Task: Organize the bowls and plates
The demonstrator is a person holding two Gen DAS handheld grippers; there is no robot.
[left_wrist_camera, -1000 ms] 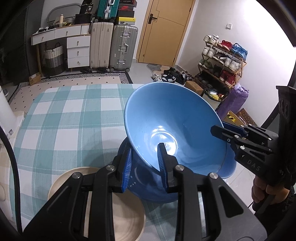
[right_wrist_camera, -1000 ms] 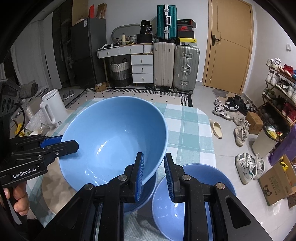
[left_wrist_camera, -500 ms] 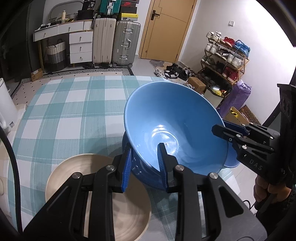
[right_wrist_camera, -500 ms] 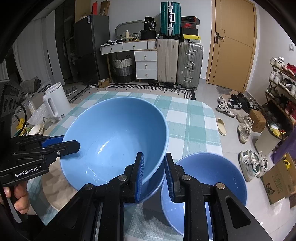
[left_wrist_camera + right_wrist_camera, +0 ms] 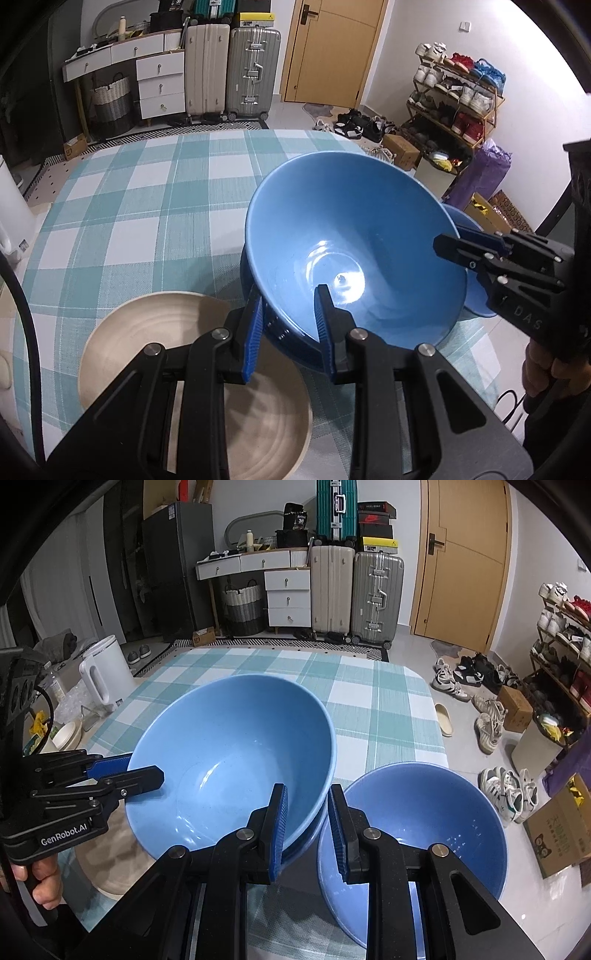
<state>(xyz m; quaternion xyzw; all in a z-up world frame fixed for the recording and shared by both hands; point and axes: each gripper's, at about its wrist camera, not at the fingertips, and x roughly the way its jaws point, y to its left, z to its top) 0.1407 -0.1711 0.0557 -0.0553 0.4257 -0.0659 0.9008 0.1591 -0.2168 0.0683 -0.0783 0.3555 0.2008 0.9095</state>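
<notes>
Top bowl [image 5: 351, 251]: glossy light-blue bowl, round with steep flaring walls and a small flat base that shows a bright glint; it sits tilted, nested in a darker blue bowl [image 5: 291, 339] beneath it, on the table.
Left gripper [image 5: 288, 325]: black frame with ribbed blue pads; its fingers straddle the near rim of the top bowl, one inside and one outside, clamped on the wall.
Right gripper [image 5: 306, 823]: same build; its fingers straddle the opposite rim of the top bowl, narrow, gripping the wall.
Second light-blue bowl [image 5: 417, 834]: same smooth glaze, upright near the table's right edge, just beside the stack.
Beige plate [image 5: 192, 380]: matte, round, with faint concentric rings; it lies left of the stack, partly hidden by the left gripper's frame.
Tablecloth [image 5: 140, 221]: woven fabric in a teal and white check, covering the table.
Surroundings: a white kettle [image 5: 103, 675] at the table's left edge, hard-shell suitcases [image 5: 354, 594] by the far wall beside a wooden door [image 5: 461, 565], and shoes [image 5: 491, 720] scattered on the floor to the right.
</notes>
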